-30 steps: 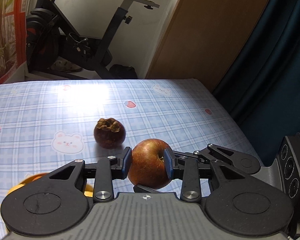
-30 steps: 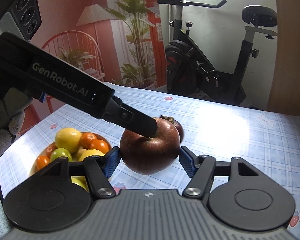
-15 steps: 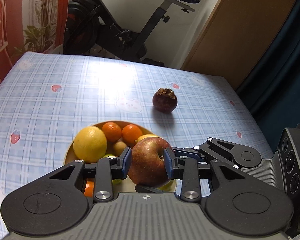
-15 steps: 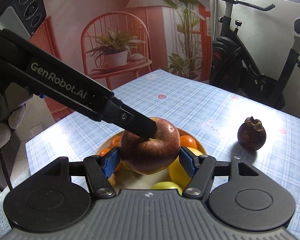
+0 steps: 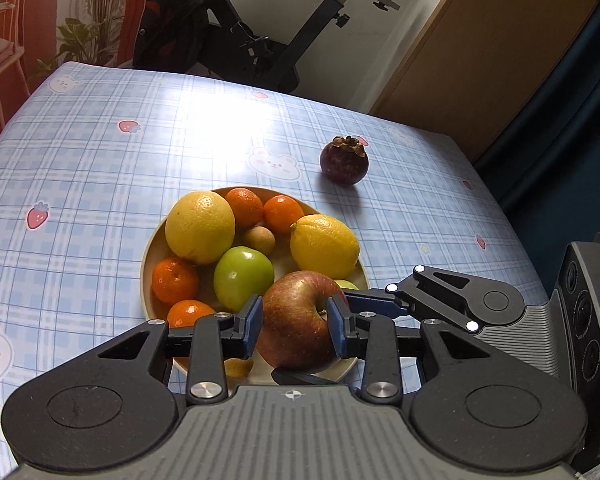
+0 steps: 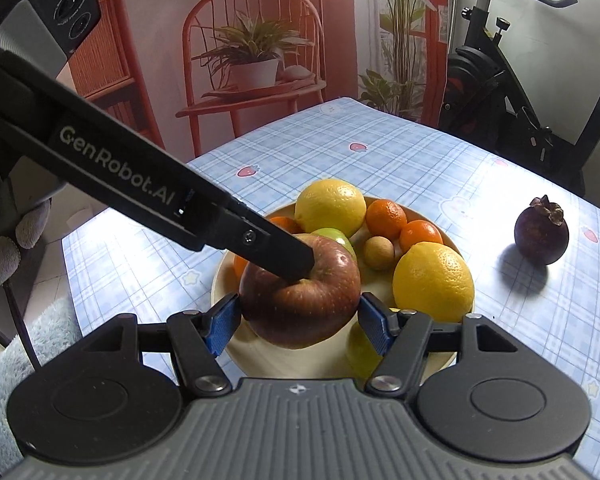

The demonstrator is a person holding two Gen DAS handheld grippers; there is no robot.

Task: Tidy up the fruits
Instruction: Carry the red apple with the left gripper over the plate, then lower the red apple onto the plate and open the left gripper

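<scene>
Left wrist view: blue plaid table point(image 5: 100, 152) with bare cloth on the left and far sides, right edge dropping off near a dark curtain point(image 5: 560, 128). Exercise bike point(image 5: 260, 36) behind the far edge. Right wrist view: red chair point(image 6: 256, 72) with potted plant beyond the table corner. Tan plate point(image 5: 150, 256) mid-table, crowded: two lemons point(image 5: 200, 226), green fruit point(image 5: 244, 276), several mandarins point(image 5: 174, 280), one small brown fruit point(image 5: 259, 240). Mangosteen point(image 5: 344, 162) alone on cloth, well apart from the plate. Apple point(image 5: 296, 320) above the plate's near part, clamped by left gripper point(image 5: 296, 322); right gripper point(image 6: 298, 322) pads at the apple's sides, contact uncertain.
</scene>
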